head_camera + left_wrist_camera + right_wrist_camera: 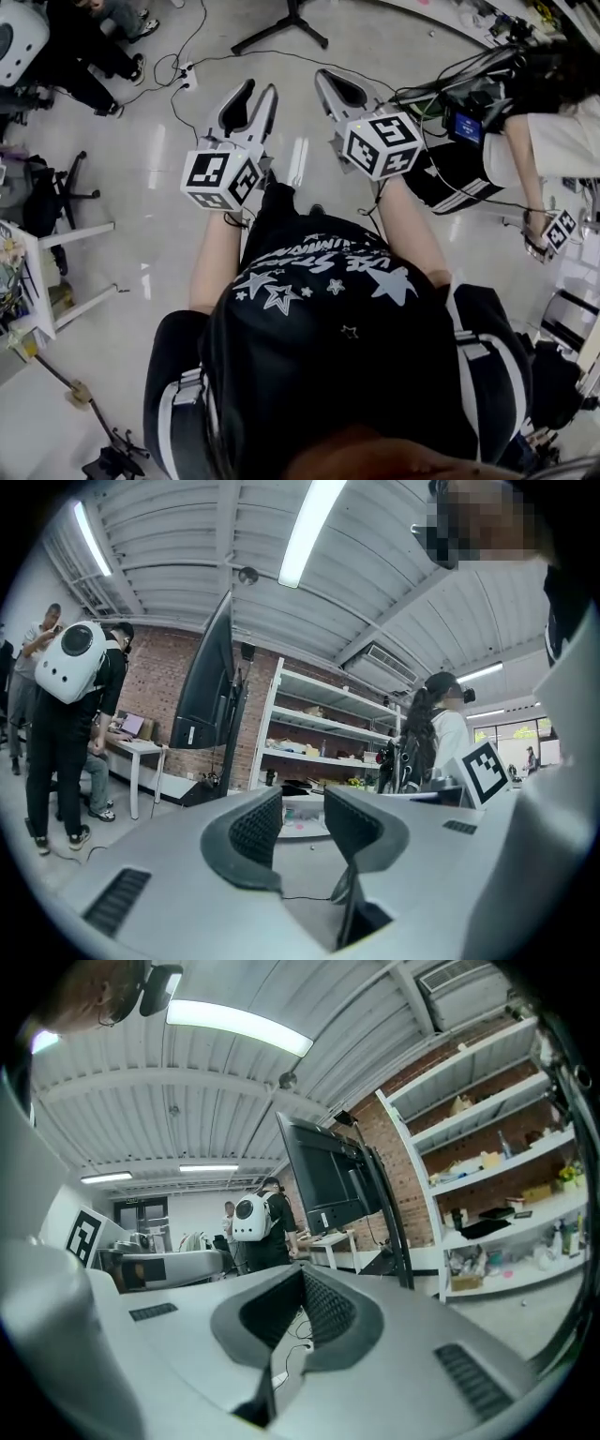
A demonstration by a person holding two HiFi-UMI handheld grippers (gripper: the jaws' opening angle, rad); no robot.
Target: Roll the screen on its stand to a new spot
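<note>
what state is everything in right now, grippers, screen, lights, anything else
left gripper: jaws apart, nothing between them
right gripper: jaw tips together, nothing held
screen: dark, upright, neither gripper touching it
stand: upright on the floor, carrying the screen
ceiling light: on
laptop: open, display lit

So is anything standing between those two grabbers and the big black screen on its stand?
Nothing solid that shows. Only glossy pale floor with thin black cables lies between the left gripper, the right gripper and the big black screen.
</note>
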